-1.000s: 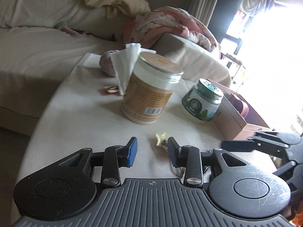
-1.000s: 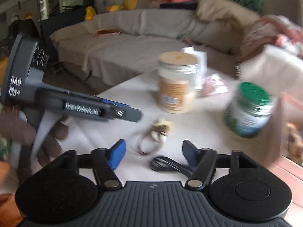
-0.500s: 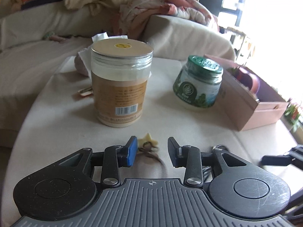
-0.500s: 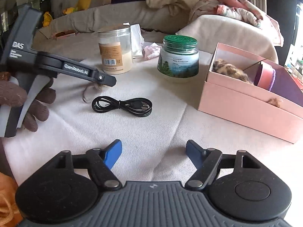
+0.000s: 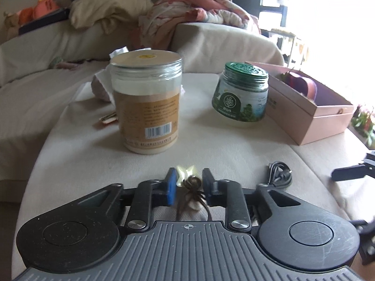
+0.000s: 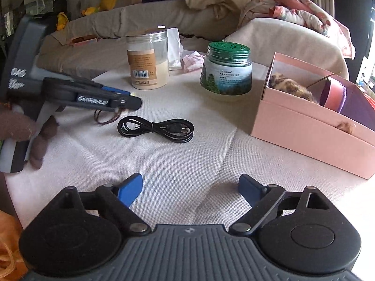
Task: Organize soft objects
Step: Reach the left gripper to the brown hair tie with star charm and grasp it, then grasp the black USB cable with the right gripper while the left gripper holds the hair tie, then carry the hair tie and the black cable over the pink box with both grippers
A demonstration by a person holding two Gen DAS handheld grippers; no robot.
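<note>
Left hand-held gripper (image 5: pixel 187 182) clenched on brown hair tie (image 5: pixel 193 187) for pink box (image 6: pixel 304 126) far right; right hand-held gripper (image 6: pixel 190 187) opening, empty

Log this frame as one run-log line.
left claw: shut on brown hair tie with pale star charm | right claw: opening, nothing between | coiled black cable: on table | pink cardboard box: open
</note>
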